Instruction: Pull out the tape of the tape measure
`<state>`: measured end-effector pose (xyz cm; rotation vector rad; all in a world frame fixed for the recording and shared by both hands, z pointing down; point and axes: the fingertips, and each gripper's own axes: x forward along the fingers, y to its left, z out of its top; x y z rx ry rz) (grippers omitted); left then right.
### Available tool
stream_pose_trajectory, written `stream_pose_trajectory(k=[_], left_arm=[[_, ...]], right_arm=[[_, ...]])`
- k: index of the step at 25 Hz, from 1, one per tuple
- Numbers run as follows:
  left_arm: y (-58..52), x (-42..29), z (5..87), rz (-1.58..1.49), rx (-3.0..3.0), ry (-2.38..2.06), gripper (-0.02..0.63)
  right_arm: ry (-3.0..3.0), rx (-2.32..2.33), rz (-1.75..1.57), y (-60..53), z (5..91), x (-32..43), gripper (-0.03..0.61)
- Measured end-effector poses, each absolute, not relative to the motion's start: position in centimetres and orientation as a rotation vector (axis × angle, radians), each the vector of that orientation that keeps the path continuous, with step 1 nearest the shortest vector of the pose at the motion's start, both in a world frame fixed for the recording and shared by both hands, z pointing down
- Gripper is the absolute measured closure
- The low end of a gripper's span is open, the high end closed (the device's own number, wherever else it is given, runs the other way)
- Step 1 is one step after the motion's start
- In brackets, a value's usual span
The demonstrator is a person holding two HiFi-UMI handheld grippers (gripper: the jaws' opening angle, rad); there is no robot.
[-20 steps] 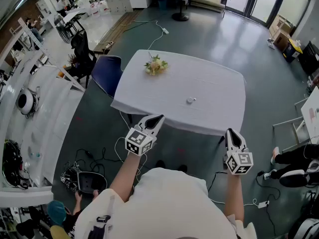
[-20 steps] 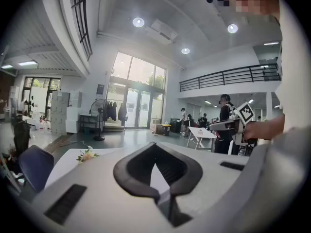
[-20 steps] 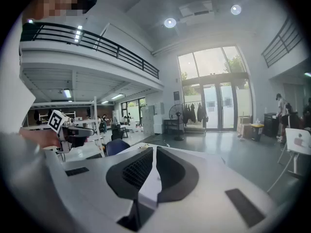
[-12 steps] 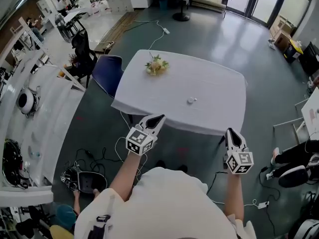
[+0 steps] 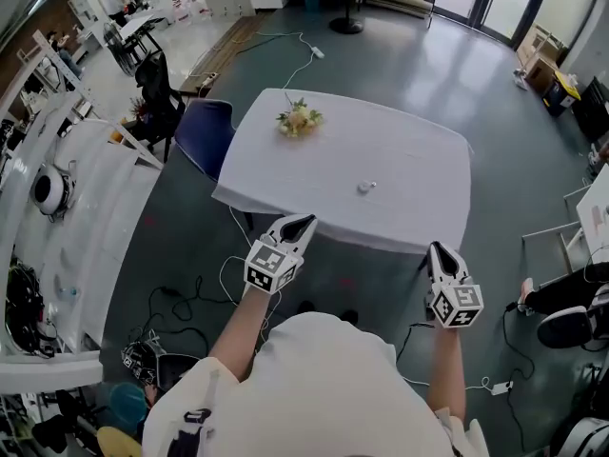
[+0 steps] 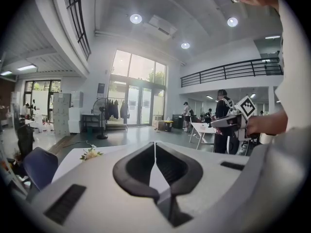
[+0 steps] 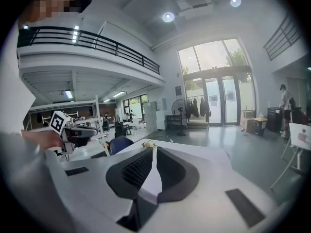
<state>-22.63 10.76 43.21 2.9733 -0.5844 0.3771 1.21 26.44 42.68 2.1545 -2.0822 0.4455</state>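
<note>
White table (image 5: 419, 174) edge ahead; left gripper (image 5: 304, 222), right gripper (image 5: 437, 249) fingers clenched, empty; tape measure (image 5: 364, 187) mid-table.

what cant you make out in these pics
Small round object on the table: head view, too small to confirm it is the tape measure or see any tape.
Same object: not seen in either gripper view; the left gripper and right gripper, tongs shut, cover much of the table.
Flowers: head view, too small for detail.
Person's legs: cut off by head view's right edge.
</note>
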Motion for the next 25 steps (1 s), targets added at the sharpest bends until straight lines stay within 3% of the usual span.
stream_pose_trajectory(k=[3, 14, 25], left_arm=[[10.6, -22.4, 43.3, 0.378, 2.972, -0.594, 0.584], [11.2, -21.6, 44.1, 0.413, 2.945, -0.61, 0.371], [13.1, -19.8, 44.9, 0.42, 2.914, -0.653, 0.353]], right_arm=[[-2.087, 2.142, 0.454, 26.3, 42.9, 1.3, 0.529], [-2.121, 2.101, 0.463, 26.5, 43.7, 1.5, 0.518], [-2.149, 2.046, 0.478, 28.0, 44.8, 3.3, 0.509]])
